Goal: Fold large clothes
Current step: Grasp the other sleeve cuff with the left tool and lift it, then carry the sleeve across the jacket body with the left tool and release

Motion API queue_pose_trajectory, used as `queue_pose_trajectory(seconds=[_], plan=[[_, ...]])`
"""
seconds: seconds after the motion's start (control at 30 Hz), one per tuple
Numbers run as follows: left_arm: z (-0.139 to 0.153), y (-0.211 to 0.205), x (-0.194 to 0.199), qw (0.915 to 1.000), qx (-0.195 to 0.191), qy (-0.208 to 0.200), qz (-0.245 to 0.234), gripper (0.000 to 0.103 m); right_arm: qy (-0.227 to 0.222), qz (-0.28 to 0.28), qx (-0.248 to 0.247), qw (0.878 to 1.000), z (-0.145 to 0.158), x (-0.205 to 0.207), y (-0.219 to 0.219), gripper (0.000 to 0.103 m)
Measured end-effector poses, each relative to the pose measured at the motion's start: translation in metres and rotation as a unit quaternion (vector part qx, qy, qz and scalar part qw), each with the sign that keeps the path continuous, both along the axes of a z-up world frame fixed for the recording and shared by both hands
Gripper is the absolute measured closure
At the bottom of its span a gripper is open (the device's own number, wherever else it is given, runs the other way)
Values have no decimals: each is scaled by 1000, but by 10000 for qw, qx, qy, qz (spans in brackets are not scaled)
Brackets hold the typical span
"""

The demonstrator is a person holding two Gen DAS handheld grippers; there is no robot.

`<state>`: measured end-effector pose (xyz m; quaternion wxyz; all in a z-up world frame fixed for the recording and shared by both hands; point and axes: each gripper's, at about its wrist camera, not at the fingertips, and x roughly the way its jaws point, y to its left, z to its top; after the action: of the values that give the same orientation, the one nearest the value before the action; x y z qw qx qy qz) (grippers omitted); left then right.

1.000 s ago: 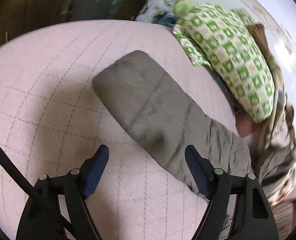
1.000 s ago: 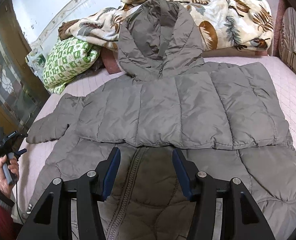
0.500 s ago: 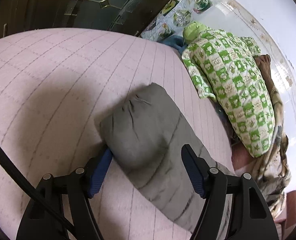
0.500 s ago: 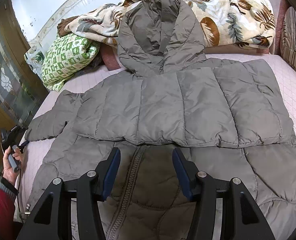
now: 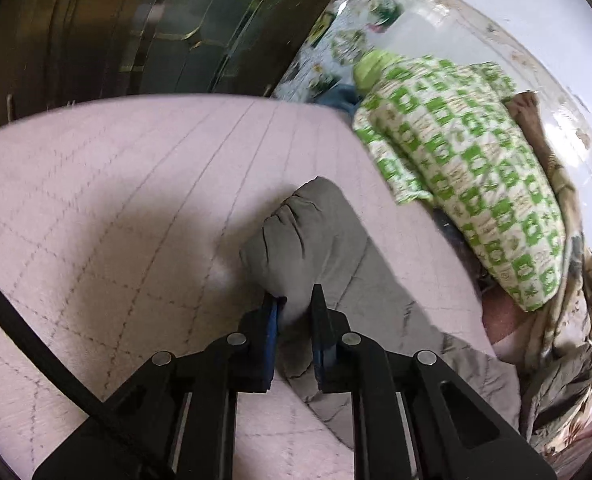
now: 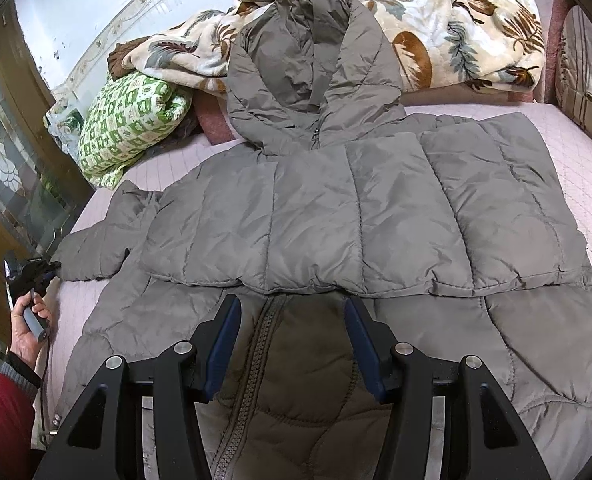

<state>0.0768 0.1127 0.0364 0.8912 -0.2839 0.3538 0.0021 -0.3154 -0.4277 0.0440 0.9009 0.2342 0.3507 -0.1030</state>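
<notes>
two risks: the left gripper (image 5: 295, 312), clamped on the puffy sleeve cuff (image 5: 296, 236), may slip; the right gripper (image 6: 292, 340), half open and empty, steadies nothing on the jacket (image 6: 336, 220).

The jacket (image 6: 336, 216) is quilted grey cloth with a faint sheen; the bed cover (image 5: 136, 200) is matt stitched pink cloth; the blanket (image 6: 456, 28) is plush.

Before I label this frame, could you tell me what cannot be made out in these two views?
- Left wrist view: the sleeve cuff edge sits between the jaws, behind the pads.
- Right wrist view: the coat hem is cut off at the bottom edge and behind the right gripper.
- Right wrist view: the left gripper is too small to judge.
</notes>
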Motion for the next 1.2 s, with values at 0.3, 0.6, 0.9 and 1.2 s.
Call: queue_pose_trajectory(seconds=[0.3, 0.6, 0.9, 1.2], plan=[[93, -37, -42, 9944, -136, -946, -458, 90, -156, -294, 30, 9994, 8, -10, -15, 45], [196, -101, -74, 9824, 330, -1516, -1044, 90, -501, -615, 153, 9967, 25, -37, -41, 45], [267, -181, -119, 9653, 506, -1903, -1715, 90, -738, -1090, 196, 9911, 35, -70, -74, 45], [298, -284, -172, 9424, 768, -2092, -2495, 90, -1017, -1585, 477, 9809, 38, -103, -114, 45]])
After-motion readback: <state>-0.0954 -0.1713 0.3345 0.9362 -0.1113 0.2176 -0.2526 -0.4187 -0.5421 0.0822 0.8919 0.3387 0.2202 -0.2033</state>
